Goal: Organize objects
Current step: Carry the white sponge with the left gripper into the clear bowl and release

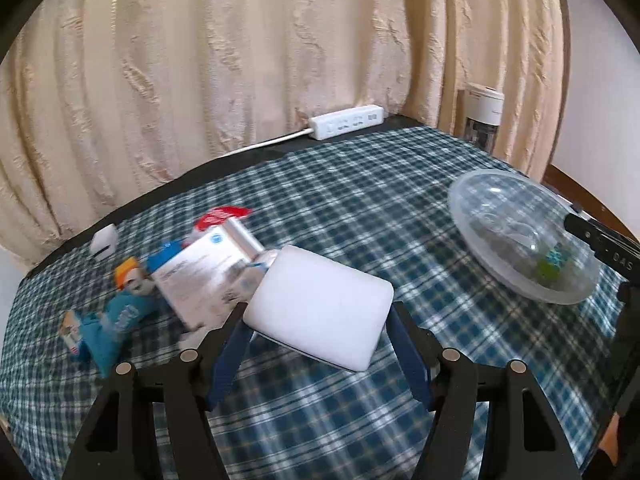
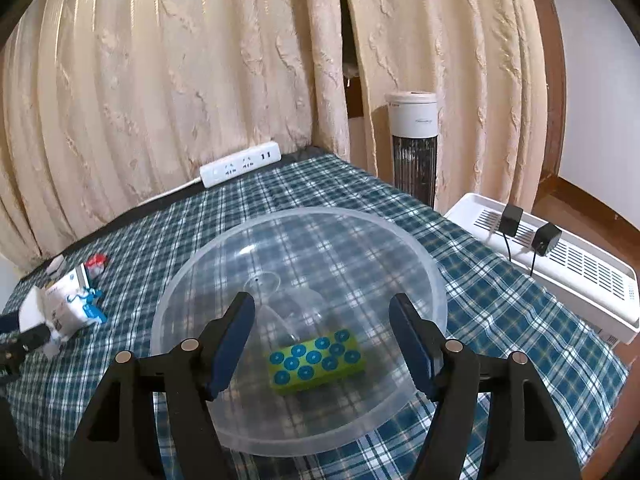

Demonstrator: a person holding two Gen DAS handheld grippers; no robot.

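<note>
My left gripper (image 1: pixel 318 312) is shut on a flat white rounded box (image 1: pixel 320 306) and holds it above the checked cloth. Behind it lie a white carton (image 1: pixel 208 276), a blue-clad figurine with an orange cap (image 1: pixel 116 312), a red-and-white packet (image 1: pixel 222 216) and a small white cube (image 1: pixel 104 242). A clear plastic bowl (image 2: pixel 200 280) sits at the right of the table, also in the left wrist view (image 1: pixel 480 220), and holds a green block with blue dots (image 2: pixel 318 360). My right gripper (image 2: pixel 320 312) is open and empty over the bowl's near side.
A white power strip (image 2: pixel 240 168) lies at the table's back edge against beige curtains. A white tower appliance (image 2: pixel 412 140) stands behind the right corner. A white vented unit (image 2: pixel 560 264) with two black adapters sits off the right edge.
</note>
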